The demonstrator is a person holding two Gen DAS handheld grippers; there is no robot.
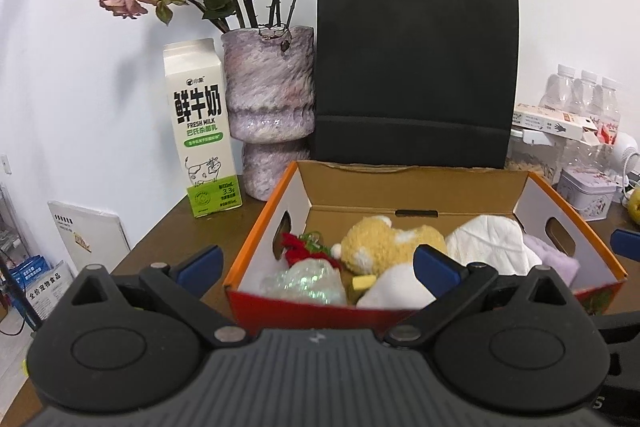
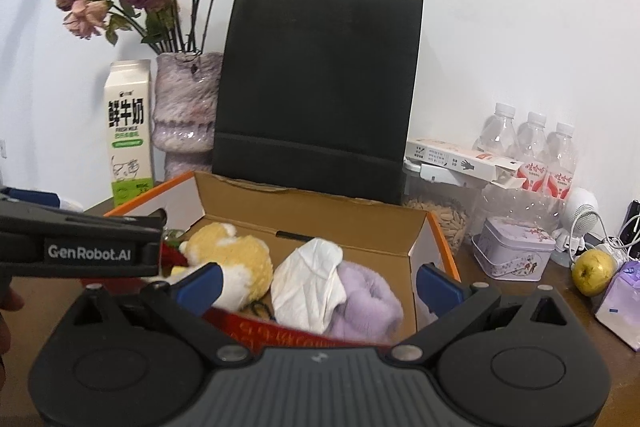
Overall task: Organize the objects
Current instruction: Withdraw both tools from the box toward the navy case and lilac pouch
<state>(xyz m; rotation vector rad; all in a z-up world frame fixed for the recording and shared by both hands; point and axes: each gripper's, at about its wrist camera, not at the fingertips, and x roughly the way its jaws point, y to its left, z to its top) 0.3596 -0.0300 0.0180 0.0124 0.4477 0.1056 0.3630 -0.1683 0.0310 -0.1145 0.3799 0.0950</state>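
I hold my left gripper point(image 1: 318, 263) and right gripper point(image 2: 320, 281), both with fingers apart and empty, over the open cardboard box point(image 1: 416, 187) holding a yellow plush toy point(image 1: 384, 243).

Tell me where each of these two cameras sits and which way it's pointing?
Left wrist view: sits on the left claw, facing forward over the open cardboard box toward the black paper bag; both blue-tipped fingers show, spread apart.
Right wrist view: sits on the right claw, facing the same box from further right; its fingers show spread apart, and the left claw's black body pokes in at the left.
Shared: box, yellow plush toy, bag, milk carton, vase of dried roses.
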